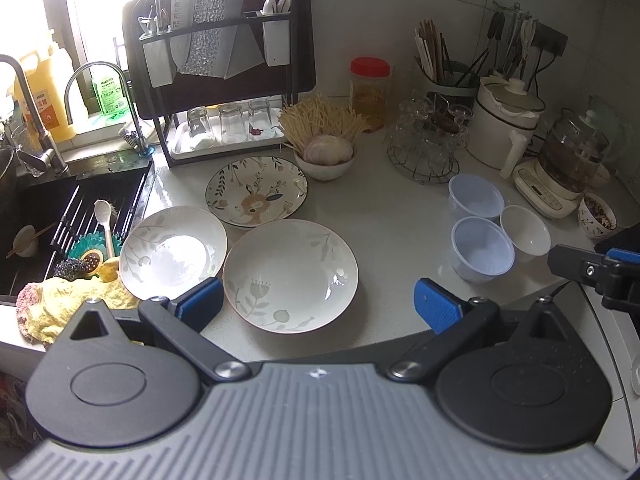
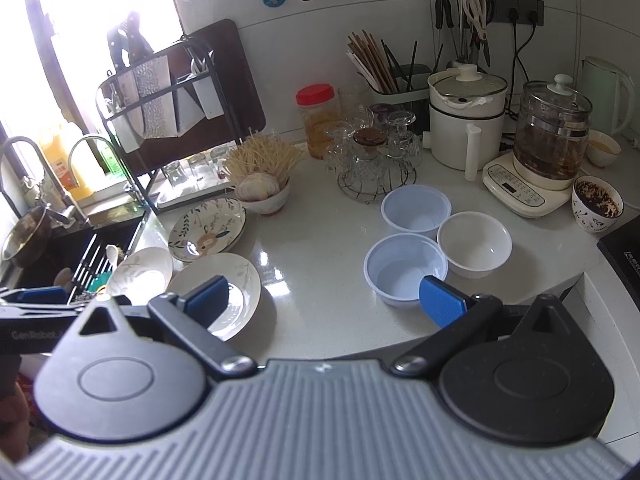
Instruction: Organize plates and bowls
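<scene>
Left gripper point(image 1: 318, 306) spread, empty, over glossy round ceramic plate point(image 1: 290, 274); right gripper point(image 2: 324, 300) spread, beside translucent plastic bowl point(image 2: 404, 270), mouth up.

Both wrist views high, facing shared countertop point(image 1: 392, 216)

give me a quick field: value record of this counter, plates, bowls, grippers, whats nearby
plates: three on the counter near the sink: floral plate, leaf plate, deep plate
bowls: two blue plastic bowls and a white bowl, grouped to the right, none stacked
left hand-held gripper: open, holding nothing, above the deep plate's near edge
right hand-held gripper: open, holding nothing, near the closer blue bowl
nearby: dish rack, red-lidded jar, garlic bowl
</scene>
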Tool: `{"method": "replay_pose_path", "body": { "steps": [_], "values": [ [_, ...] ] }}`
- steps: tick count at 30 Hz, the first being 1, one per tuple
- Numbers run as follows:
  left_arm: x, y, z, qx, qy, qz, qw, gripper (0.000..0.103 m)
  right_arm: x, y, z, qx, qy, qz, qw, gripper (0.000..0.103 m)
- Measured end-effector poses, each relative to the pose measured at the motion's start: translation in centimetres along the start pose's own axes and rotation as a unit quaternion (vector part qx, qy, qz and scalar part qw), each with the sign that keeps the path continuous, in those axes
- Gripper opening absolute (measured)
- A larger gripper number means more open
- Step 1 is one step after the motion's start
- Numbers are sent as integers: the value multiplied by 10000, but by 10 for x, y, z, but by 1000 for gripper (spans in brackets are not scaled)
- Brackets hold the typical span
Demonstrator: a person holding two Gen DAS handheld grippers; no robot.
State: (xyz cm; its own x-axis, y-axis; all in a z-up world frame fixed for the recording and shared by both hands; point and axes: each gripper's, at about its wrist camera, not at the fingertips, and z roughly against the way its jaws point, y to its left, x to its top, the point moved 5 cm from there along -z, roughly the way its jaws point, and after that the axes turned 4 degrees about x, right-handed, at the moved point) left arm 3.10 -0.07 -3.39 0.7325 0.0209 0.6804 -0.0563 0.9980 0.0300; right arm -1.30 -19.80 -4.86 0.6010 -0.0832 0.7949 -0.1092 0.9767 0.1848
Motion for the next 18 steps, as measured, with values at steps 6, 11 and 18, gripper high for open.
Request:
{"method": "replay_pose_path", "body": {
  "steps": [6,11,18],
  "values": [
    [0,3,3,37,8,39,10000,103,2,2,2,12,0,60,10000,103],
    [1,4,4,1,16,36,10000,103,4,3,2,18,17,12,10000,103],
    [2,11,10,83,-66,25,9999,103,8,5,3,-14,-69,12,10000,103]
  ]
}}
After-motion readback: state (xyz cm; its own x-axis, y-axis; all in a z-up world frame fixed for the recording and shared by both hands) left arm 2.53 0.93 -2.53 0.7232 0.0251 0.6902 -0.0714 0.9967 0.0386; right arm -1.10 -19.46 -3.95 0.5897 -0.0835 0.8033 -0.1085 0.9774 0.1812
